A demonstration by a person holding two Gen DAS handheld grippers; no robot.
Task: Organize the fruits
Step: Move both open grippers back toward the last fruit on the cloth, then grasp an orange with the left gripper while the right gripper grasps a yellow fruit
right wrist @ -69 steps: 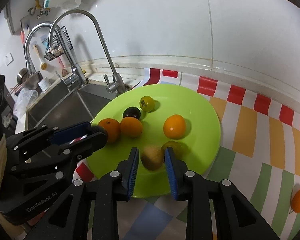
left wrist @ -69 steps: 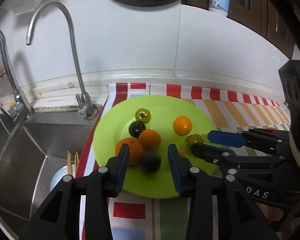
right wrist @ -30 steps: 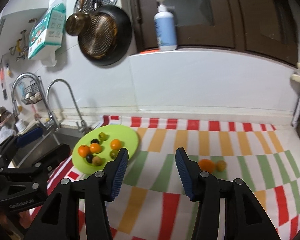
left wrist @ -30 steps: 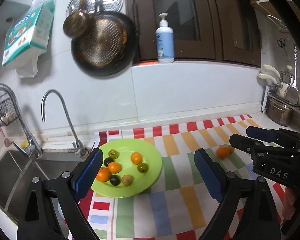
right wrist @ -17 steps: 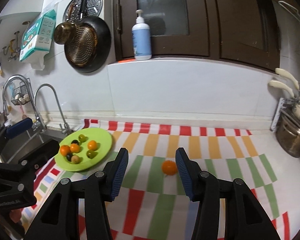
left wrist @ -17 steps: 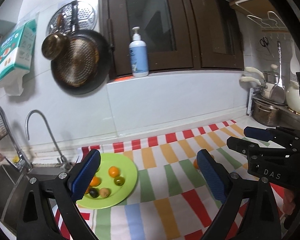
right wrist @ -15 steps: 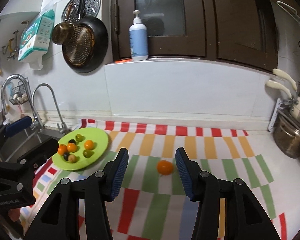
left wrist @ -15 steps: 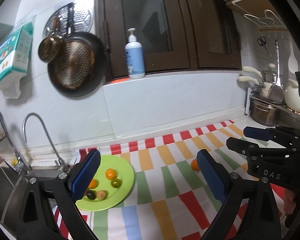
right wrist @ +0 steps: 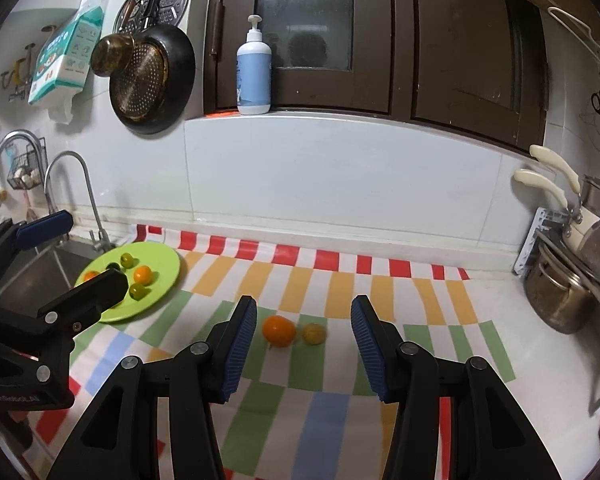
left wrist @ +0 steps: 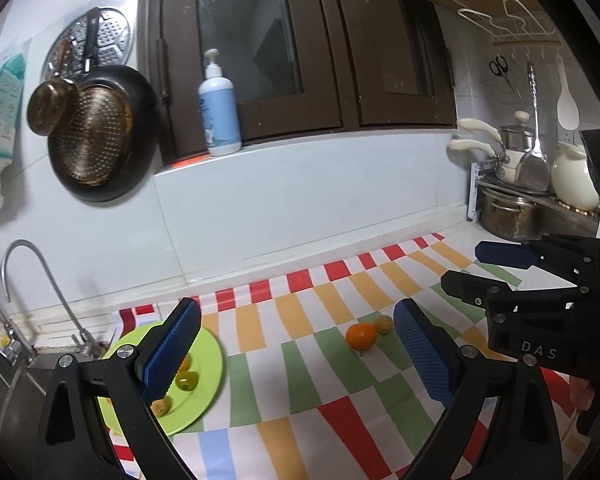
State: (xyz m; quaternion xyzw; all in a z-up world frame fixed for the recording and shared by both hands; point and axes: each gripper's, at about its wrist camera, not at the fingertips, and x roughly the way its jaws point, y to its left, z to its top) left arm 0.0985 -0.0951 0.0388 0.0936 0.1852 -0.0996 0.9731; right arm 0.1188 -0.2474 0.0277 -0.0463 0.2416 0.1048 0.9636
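Right gripper [right wrist: 304, 338] held apart and empty above the table's striped cloth [right wrist: 380, 292] — orange fruit [right wrist: 278, 331] and small yellow fruit [right wrist: 314, 333] seen between its pads, just beside each other. Left gripper [left wrist: 296, 354] spread wide, nothing gripped. Green plate [right wrist: 162, 258] with several fruits at ten o'clock by the sink [right wrist: 40, 276] — well apart from the loose pair.
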